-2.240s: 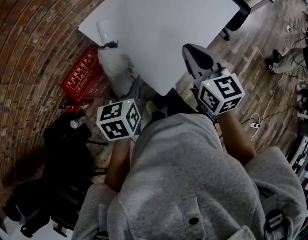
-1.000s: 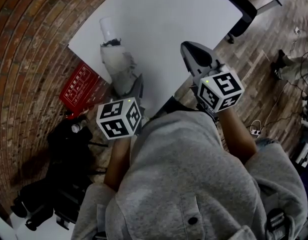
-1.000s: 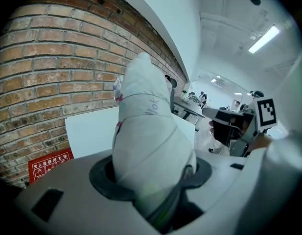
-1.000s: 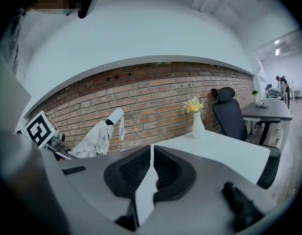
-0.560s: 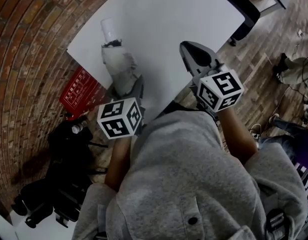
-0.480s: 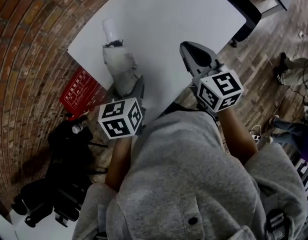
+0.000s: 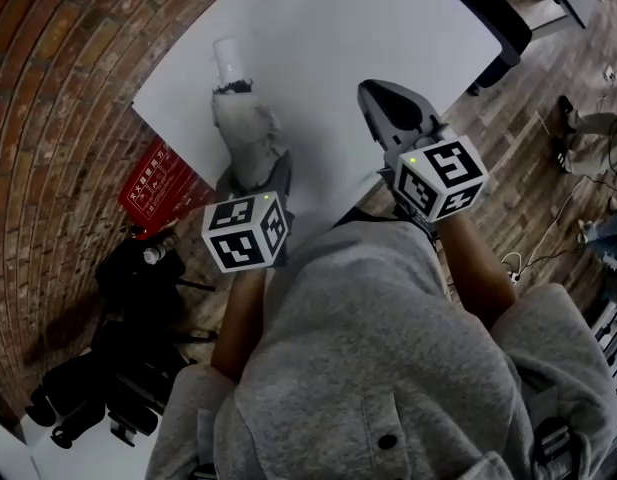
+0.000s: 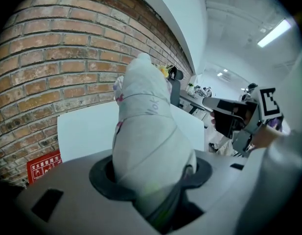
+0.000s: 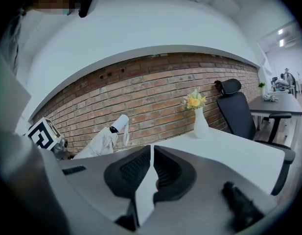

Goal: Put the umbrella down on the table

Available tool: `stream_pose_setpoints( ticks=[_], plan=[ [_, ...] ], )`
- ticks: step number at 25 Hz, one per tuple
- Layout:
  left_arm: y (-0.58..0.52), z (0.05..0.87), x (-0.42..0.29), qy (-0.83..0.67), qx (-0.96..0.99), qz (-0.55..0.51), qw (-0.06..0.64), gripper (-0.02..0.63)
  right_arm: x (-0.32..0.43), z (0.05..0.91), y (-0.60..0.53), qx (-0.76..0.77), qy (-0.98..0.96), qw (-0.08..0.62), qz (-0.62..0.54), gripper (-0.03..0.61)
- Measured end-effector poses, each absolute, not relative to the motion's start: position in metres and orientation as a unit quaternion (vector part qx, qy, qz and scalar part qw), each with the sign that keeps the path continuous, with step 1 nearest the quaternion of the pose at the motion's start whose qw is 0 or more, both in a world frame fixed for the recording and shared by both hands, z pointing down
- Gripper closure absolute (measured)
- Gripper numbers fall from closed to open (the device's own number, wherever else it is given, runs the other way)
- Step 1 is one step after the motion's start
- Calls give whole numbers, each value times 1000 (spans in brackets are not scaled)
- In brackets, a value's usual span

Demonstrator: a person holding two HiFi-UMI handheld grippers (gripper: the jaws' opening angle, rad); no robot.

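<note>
**A:** Head view first: where is the folded white fabric umbrella point(image 7: 246, 133)?

**B:** In my left gripper point(image 7: 266, 176). Its fingers are clenched round the bunched canopy end. The left gripper view shows the fabric filling the gap between them. The stubby white handle end points away from me, over the left corner of the white worktop point(image 7: 338, 38).

**A:** Does it lie on the worktop?

**B:** Not flat. From the right gripper view it is tilted, with the handle end raised against the red brick wall point(image 9: 155, 82). Whether its lower part touches the worktop's edge I cannot tell.

**A:** And your other hand?

**B:** My right gripper point(image 7: 381, 98) hangs over the worktop's near edge, well apart from the umbrella. Its fingers are pressed together with only a thin slit between the dark pads, and nothing is in them.

**A:** Anything else around?

**B:** A white vase of yellow flowers point(image 9: 199, 114) stands on the worktop near the wall. A black office chair point(image 9: 236, 112) is to its right. A red sign point(image 7: 160, 173) sits low by the foot of the brick wall, below the worktop's corner.
</note>
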State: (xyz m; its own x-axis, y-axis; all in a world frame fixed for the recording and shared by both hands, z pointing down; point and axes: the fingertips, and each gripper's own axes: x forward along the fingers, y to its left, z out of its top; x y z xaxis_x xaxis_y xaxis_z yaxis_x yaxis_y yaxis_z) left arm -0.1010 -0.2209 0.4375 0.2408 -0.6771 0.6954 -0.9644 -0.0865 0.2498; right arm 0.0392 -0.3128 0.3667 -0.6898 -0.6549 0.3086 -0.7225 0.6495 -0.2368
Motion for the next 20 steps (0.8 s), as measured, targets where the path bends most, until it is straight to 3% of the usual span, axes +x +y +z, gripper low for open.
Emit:
stream_pose_setpoints(
  ticks=[20],
  plan=[
    [-241, 502, -110, -568, 673, 263, 393, 376, 29, 401, -352, 365, -901, 127, 196, 541]
  ],
)
